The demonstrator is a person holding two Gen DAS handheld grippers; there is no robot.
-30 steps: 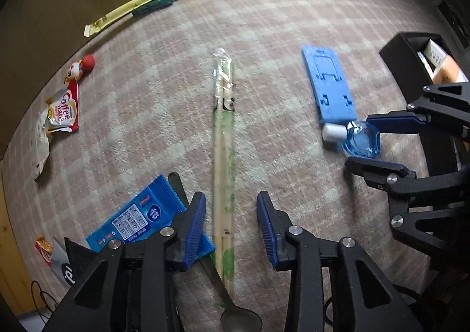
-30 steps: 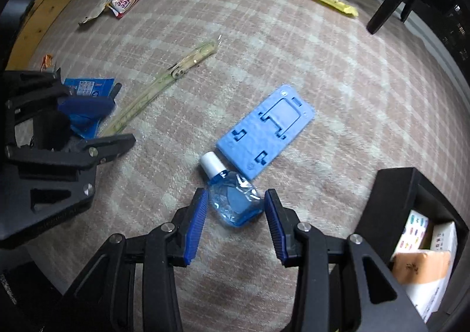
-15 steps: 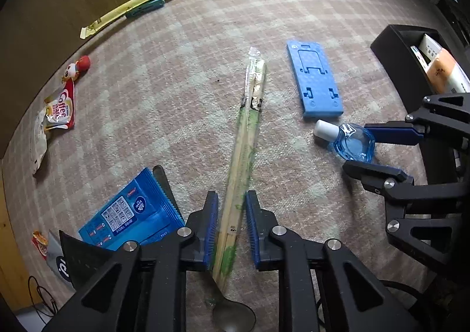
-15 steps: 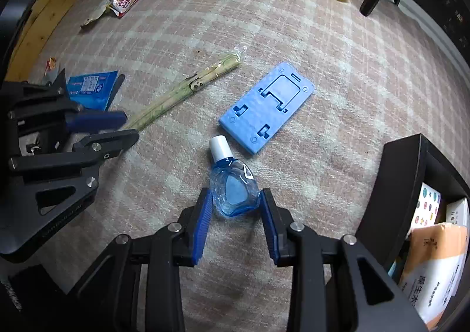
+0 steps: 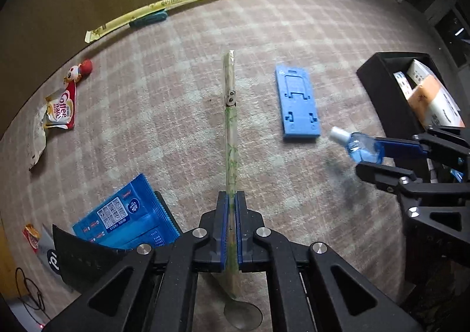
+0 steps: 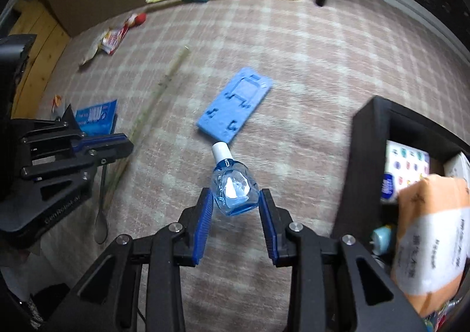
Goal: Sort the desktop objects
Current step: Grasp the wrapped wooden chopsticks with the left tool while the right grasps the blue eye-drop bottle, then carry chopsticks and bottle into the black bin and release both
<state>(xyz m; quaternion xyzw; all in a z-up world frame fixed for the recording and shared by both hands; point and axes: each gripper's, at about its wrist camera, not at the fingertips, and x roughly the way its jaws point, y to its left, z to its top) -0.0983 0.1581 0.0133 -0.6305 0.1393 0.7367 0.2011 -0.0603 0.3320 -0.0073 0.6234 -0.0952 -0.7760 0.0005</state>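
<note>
Two grips are visible: left gripper (image 5: 231, 205) jaws pinch the wrapped chopsticks (image 5: 230, 126); right gripper (image 6: 235, 208) jaws clamp the blue bottle (image 6: 234, 191), seemingly lifted off the desk (image 6: 293, 53).

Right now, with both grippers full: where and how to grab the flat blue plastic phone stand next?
Grip the flat blue plastic phone stand across its two long edges, near mid-length, coming straight down from above. It lies flat on the checked cloth with clear space along both long sides; the narrow width likely fits the jaws, the length would not.
</note>
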